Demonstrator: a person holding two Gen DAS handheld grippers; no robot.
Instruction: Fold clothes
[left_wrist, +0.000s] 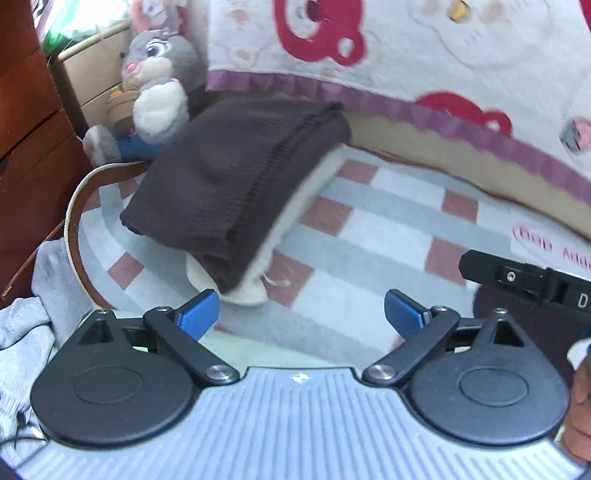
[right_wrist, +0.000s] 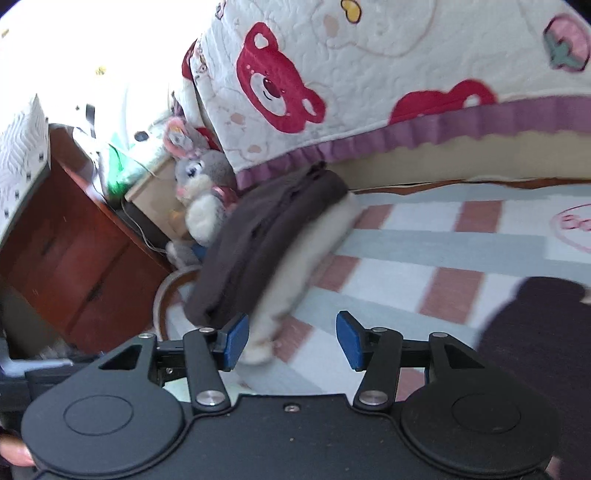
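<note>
Pink lettering on checked mat (left_wrist: 388, 229), right edge, cut off & blurred: approx "(Bap Add…". "D" on black bar (left_wrist: 532, 280).

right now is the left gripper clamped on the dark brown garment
No: the left gripper stands open with nothing between its blue pads, and the folded dark brown garment lies beyond it on the checked mat.
</note>
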